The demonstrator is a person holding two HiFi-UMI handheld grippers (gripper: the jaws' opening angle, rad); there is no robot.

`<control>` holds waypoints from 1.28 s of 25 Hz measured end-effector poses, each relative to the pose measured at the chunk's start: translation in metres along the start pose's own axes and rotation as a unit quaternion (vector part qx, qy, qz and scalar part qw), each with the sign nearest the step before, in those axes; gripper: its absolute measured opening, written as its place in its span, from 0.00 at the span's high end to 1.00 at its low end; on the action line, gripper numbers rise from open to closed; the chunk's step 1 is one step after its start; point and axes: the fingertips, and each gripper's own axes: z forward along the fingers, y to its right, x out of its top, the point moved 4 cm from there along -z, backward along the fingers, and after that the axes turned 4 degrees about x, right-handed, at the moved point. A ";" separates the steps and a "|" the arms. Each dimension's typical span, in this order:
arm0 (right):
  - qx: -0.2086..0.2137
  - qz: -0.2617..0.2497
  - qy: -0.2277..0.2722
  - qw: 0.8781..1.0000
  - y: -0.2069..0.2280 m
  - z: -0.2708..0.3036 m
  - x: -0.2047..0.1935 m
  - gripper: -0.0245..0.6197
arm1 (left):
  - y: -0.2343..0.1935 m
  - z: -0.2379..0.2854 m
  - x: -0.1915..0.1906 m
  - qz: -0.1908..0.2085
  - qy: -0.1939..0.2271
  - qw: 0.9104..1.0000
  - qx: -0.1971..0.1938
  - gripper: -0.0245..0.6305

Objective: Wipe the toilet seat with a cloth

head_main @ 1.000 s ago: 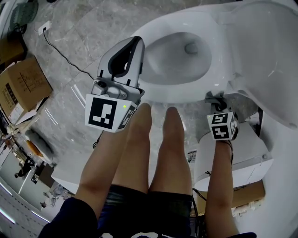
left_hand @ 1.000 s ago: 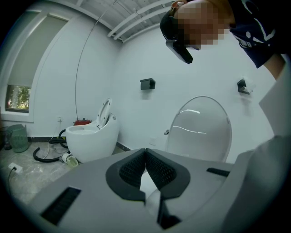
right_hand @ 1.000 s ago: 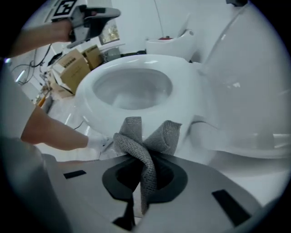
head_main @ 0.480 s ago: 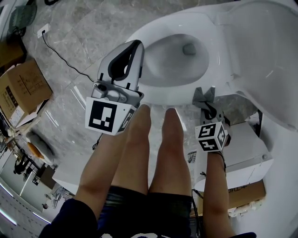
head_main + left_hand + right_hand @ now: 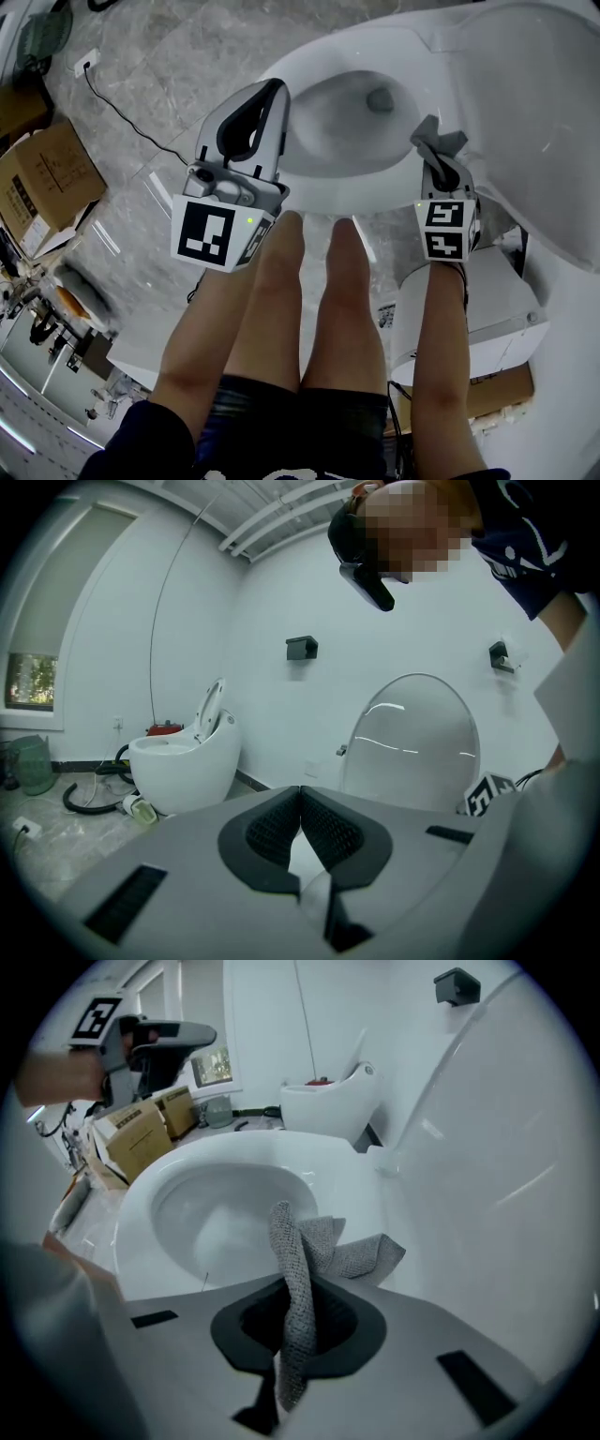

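The white toilet seat [image 5: 309, 58] rings the bowl [image 5: 361, 117] at the top of the head view, and its lid [image 5: 548, 103] is raised at the right. My right gripper [image 5: 441, 164] is shut on a grey cloth [image 5: 436, 139], just above the near right part of the seat. In the right gripper view the cloth [image 5: 298, 1260] stands up out of the pinched jaws [image 5: 298, 1312] over the seat rim [image 5: 361, 1190]. Over the seat's near left edge my left gripper [image 5: 276, 91] is held shut and empty, and in its own view [image 5: 300, 797] it points at the lid [image 5: 412, 742].
The person's bare legs [image 5: 314, 300] stand in front of the toilet. Cardboard boxes [image 5: 47, 173] and a black cable [image 5: 122, 105] lie on the marble floor at left. A white box [image 5: 502, 314] sits below the right arm. A second toilet [image 5: 183, 761] stands across the room.
My right gripper has lifted the cloth from low beside the toilet base up and rightwards to the seat's right side. The left gripper has hardly moved.
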 end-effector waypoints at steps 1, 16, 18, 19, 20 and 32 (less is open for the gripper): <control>-0.008 -0.002 0.008 1.000 0.008 0.006 0.011 0.92 | -0.001 0.001 0.000 -0.001 -0.001 1.000 0.000 0.93; -0.008 -0.030 -0.012 0.999 -0.001 -0.013 -0.010 0.92 | -0.015 0.013 0.002 -0.005 -0.003 1.000 0.002 0.93; -0.012 -0.010 -0.020 1.000 0.000 -0.021 -0.018 0.92 | -0.017 0.016 0.003 -0.005 -0.003 1.000 0.000 0.93; -0.014 -0.003 -0.022 1.000 0.001 -0.022 -0.020 0.92 | -0.018 0.017 0.004 -0.005 -0.003 1.000 0.000 0.93; -0.017 0.000 -0.023 1.000 0.004 -0.023 -0.020 0.92 | -0.019 0.018 0.005 -0.005 -0.003 1.000 -0.001 0.93; -0.049 0.006 0.057 0.997 0.050 0.028 0.080 0.92 | -0.028 0.019 0.004 -0.008 -0.005 1.000 0.003 0.93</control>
